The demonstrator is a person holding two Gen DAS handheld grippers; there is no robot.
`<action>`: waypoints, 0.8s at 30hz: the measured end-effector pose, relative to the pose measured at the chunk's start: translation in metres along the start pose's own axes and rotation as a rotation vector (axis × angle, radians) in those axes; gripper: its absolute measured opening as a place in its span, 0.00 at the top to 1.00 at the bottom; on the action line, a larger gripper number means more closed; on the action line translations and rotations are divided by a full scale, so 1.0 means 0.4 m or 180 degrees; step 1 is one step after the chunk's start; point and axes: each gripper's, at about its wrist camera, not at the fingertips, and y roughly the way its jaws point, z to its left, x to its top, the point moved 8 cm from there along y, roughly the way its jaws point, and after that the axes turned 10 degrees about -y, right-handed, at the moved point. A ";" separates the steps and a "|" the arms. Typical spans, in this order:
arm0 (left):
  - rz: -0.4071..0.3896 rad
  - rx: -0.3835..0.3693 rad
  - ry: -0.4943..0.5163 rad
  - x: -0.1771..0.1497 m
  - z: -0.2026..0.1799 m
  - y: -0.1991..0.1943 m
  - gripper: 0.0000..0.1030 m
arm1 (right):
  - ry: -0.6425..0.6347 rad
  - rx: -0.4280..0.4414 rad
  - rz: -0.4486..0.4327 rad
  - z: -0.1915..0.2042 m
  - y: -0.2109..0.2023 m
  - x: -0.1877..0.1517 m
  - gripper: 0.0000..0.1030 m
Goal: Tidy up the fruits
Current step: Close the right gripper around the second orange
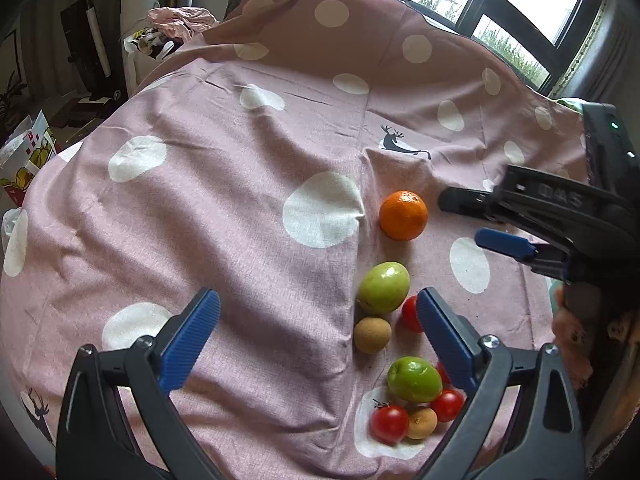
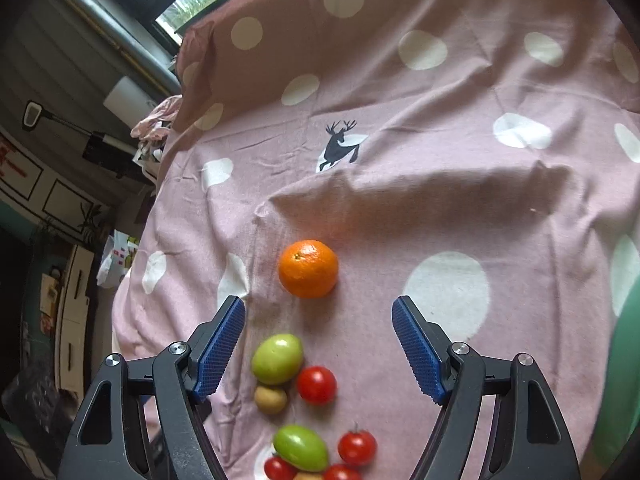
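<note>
Ribbed blue fingers (image 2: 219, 350); round orange (image 2: 308, 268)

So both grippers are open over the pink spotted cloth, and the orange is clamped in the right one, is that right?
Not quite. The orange lies free on the pink spotted cloth, ahead of the open right gripper, as the right wrist view shows. The left gripper is open too.

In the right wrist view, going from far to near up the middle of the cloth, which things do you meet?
Deer print → orange → upper green fruit → brown fruit → lower green fruit.
</note>
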 end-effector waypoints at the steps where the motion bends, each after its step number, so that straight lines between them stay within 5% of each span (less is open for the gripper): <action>1: 0.0006 -0.0004 0.0012 -0.001 -0.002 0.001 0.04 | 0.0032 -0.0056 0.0040 -0.002 0.023 0.010 0.38; 3: 0.0009 -0.0025 0.0061 -0.003 -0.008 0.003 0.04 | 0.0161 -0.0199 0.0011 -0.012 0.050 0.023 0.40; 12: 0.0052 -0.0010 -0.0005 0.000 -0.002 0.011 0.05 | 0.0158 -0.0069 0.0142 0.012 0.123 0.028 0.40; 15: 0.0086 0.0002 -0.0021 0.000 0.000 0.015 0.05 | 0.0208 -0.0046 0.0262 0.004 0.148 0.019 0.53; 24: 0.0087 -0.0127 0.0121 -0.022 -0.047 0.008 0.05 | 0.0218 -0.0017 0.0176 -0.032 0.054 -0.024 0.53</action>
